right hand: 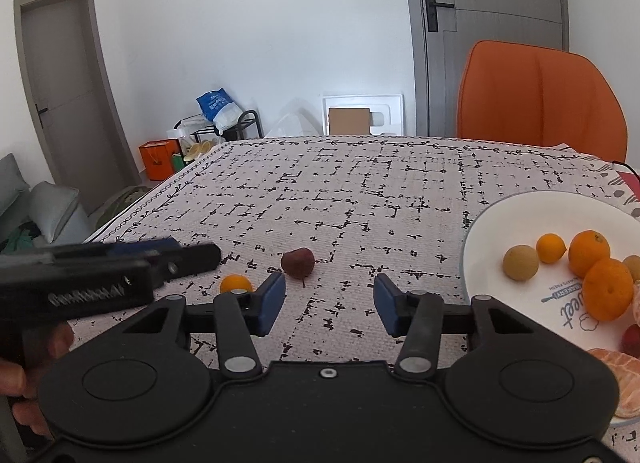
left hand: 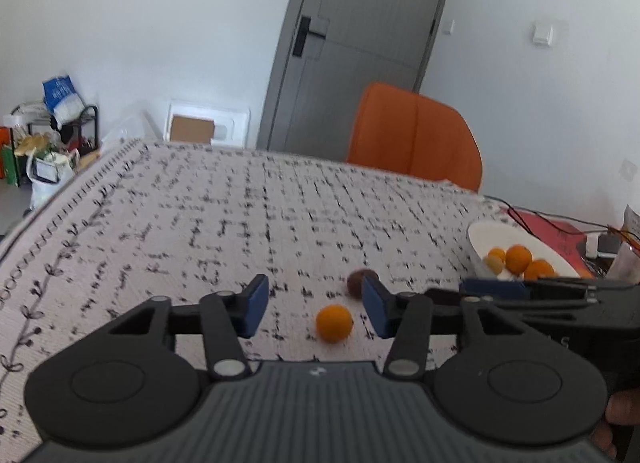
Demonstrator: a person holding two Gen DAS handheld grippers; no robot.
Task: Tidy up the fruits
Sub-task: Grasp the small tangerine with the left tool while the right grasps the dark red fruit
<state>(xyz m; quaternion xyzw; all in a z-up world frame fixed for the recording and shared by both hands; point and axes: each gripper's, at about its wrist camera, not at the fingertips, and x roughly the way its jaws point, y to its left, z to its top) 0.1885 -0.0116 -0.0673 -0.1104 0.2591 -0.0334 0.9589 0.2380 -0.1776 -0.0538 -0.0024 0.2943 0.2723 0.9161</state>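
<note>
A small orange (left hand: 334,323) lies on the patterned tablecloth between the fingers of my left gripper (left hand: 316,303), nearer the right pad and touching neither; the jaws stand open. Just beyond it sits a dark red fruit (left hand: 357,283). In the right wrist view the same dark red fruit (right hand: 298,261) and small orange (right hand: 236,284) lie ahead and to the left of my right gripper (right hand: 330,301), which is open with only cloth between its pads. The left gripper (right hand: 192,253) reaches in from the left there. A white plate (right hand: 480,231) at the right holds several oranges and a tan fruit.
An orange chair (right hand: 540,103) stands behind the table's far edge. Peeled mandarin segments (right hand: 624,375) lie at the plate's near side. Red paper, cables and a small device (left hand: 600,243) lie past the plate (left hand: 478,237). The right gripper (left hand: 480,289) is close on the right of the left one.
</note>
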